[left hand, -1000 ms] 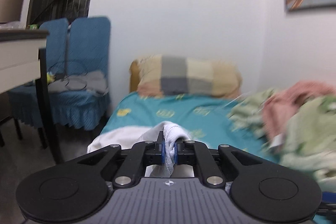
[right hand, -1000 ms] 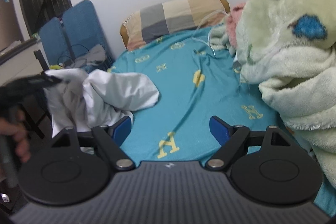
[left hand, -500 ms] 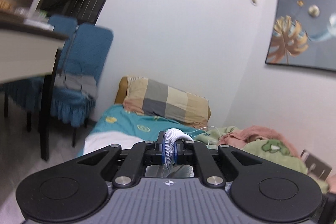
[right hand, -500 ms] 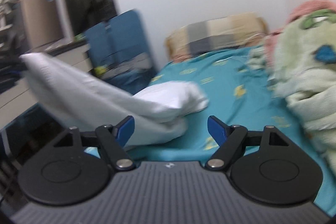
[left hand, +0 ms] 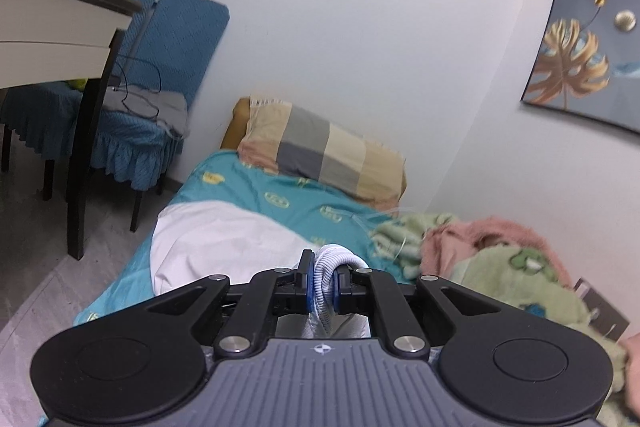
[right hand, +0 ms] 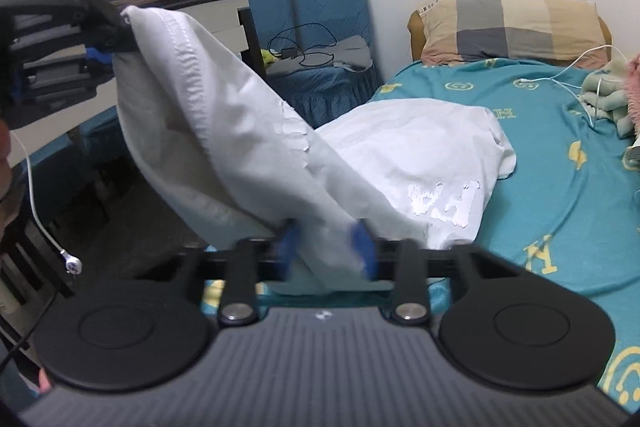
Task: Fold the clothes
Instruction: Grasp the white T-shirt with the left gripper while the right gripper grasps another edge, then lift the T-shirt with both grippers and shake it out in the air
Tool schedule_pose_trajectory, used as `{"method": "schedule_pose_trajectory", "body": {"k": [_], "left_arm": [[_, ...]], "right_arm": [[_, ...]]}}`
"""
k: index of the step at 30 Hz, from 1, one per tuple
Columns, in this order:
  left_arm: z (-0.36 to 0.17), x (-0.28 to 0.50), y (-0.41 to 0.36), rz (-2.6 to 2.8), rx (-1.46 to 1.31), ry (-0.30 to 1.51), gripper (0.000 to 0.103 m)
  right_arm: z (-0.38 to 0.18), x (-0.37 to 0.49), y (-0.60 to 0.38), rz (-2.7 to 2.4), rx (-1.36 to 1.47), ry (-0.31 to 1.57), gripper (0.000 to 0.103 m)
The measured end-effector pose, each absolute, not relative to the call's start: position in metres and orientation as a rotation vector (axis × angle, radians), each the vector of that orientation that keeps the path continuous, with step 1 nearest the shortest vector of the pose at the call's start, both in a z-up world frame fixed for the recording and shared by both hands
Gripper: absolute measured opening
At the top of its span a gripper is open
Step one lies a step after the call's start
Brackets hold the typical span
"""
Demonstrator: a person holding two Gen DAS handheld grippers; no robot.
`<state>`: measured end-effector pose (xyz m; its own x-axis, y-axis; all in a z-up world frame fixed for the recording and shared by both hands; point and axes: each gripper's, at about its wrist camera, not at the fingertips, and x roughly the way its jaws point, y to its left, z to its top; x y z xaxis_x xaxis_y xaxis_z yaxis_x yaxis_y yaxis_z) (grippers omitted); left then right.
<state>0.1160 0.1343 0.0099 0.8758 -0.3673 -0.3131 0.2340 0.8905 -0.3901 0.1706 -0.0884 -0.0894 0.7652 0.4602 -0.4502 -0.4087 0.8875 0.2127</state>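
A white T-shirt (right hand: 400,155) with a white print lies partly on the teal bed sheet (right hand: 540,131) and partly lifted. My left gripper (left hand: 323,277) is shut on its ribbed collar and holds that end up; it shows at the upper left of the right wrist view (right hand: 96,39). My right gripper (right hand: 326,251) has its blue pads close around a stretch of the shirt's lower edge, blurred by motion. The shirt also shows in the left wrist view (left hand: 216,243), spread on the bed's near left side.
A checked pillow (left hand: 320,151) lies at the bed's head. A green and pink blanket (left hand: 500,267) is heaped on the right side. Blue covered chairs (left hand: 160,67) and a table (left hand: 52,19) stand left of the bed. A white cable (right hand: 568,75) lies on the sheet.
My left gripper has lifted the collar higher and pulled the shirt taut. My right gripper has moved in on the shirt's lower edge and its jaws have closed from wide open.
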Motion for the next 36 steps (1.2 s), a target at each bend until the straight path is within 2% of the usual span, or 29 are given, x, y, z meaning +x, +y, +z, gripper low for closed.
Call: {"method": "schedule_pose_trajectory", "body": {"k": [3,7,11,17,21,22,24,25,26,36], "left_arm": [[0.002,0.125,0.125,-0.316,-0.320,0.444,0.012],[-0.014,0.133,0.109,-0.370,-0.271,0.517,0.019],[-0.037,0.139,0.088,-0.409,-0.212,0.615,0.019],[-0.051,0.150,0.103,-0.439,-0.401,0.681,0.013],[-0.048,0.149,0.116,-0.450,-0.519,0.695,0.012],[-0.048,0.148,0.118,-0.448,-0.532,0.699,0.012],[-0.047,0.147,0.120,-0.445,-0.552,0.705,0.012],[-0.047,0.147,0.120,-0.445,-0.551,0.705,0.012],[-0.046,0.147,0.119,-0.446,-0.549,0.706,0.012],[-0.041,0.142,0.117,-0.434,-0.531,0.671,0.010]], "right_arm": [[-0.080,0.170,-0.112,0.434,0.185,0.479,0.005],[-0.065,0.168,-0.150,0.350,0.287,0.418,0.004],[-0.069,0.180,-0.179,0.260,0.343,0.437,0.004],[-0.073,0.162,-0.170,0.387,0.406,0.470,0.007],[-0.072,0.138,-0.139,0.497,0.342,0.516,0.010],[-0.072,0.132,-0.131,0.518,0.320,0.526,0.014],[-0.074,0.128,-0.120,0.532,0.295,0.529,0.038],[-0.075,0.126,-0.115,0.536,0.286,0.529,0.056],[-0.076,0.125,-0.110,0.540,0.277,0.529,0.063],[-0.102,0.156,-0.112,0.243,0.276,0.614,0.059]]}}
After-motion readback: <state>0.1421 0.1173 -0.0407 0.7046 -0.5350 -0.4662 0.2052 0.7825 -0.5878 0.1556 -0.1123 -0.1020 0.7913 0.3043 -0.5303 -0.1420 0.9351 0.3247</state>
